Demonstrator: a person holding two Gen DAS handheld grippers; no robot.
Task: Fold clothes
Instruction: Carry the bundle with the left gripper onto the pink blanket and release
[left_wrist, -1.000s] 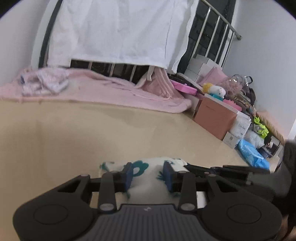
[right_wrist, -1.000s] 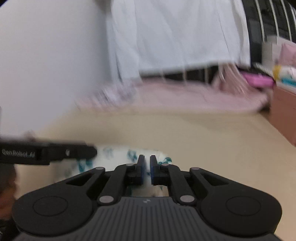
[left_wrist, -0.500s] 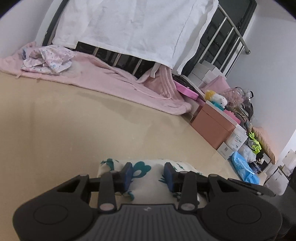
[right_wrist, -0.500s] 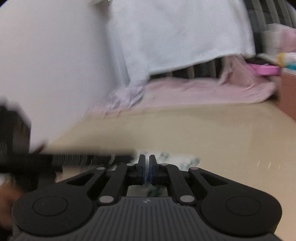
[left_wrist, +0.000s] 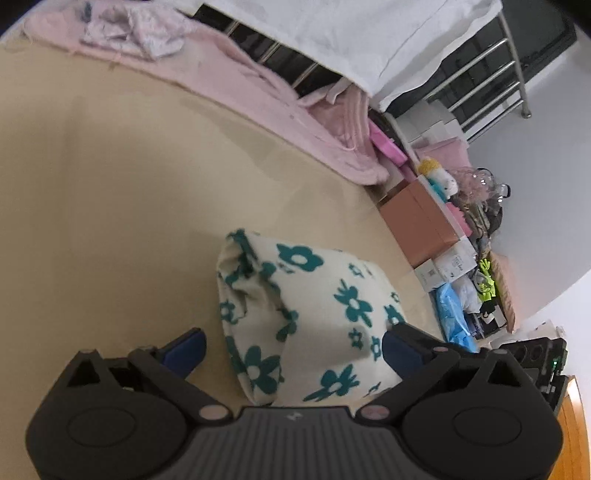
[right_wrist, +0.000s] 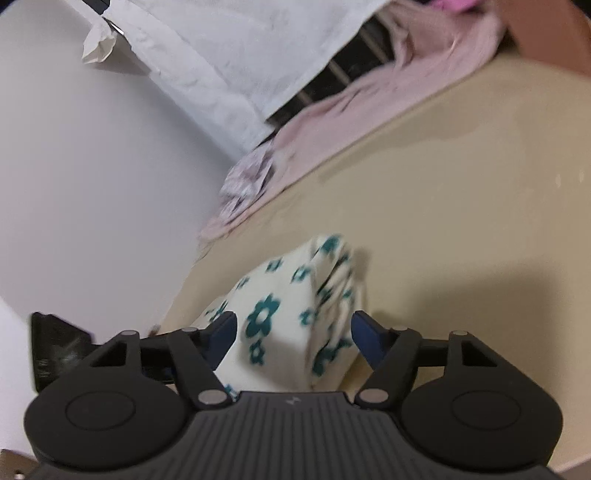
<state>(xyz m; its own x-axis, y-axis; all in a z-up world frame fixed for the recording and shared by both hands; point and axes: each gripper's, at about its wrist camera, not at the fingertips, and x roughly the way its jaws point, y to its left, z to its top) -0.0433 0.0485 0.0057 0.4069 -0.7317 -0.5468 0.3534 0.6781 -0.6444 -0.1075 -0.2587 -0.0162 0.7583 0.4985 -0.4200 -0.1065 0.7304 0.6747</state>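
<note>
A cream garment with teal flowers (left_wrist: 306, 317) lies folded into a compact bundle on the beige surface (left_wrist: 110, 192). My left gripper (left_wrist: 293, 349) is open wide above it, with the bundle between its blue pads, which do not touch it. In the right wrist view the same garment (right_wrist: 291, 317) lies below my right gripper (right_wrist: 293, 332), which is also open with its pads on either side of the bundle. Neither gripper holds cloth.
A pink blanket (left_wrist: 280, 96) with a crumpled pale garment (left_wrist: 136, 29) lies along the far edge. A white sheet (left_wrist: 351, 33) hangs over a metal rail. Boxes (left_wrist: 421, 221) and bags (left_wrist: 454, 321) stand to the right. A white wall (right_wrist: 92, 166) is on the left.
Both grippers opened wide and rose above the garment, letting go of it. The cameras now tilt down onto the folded bundle.
</note>
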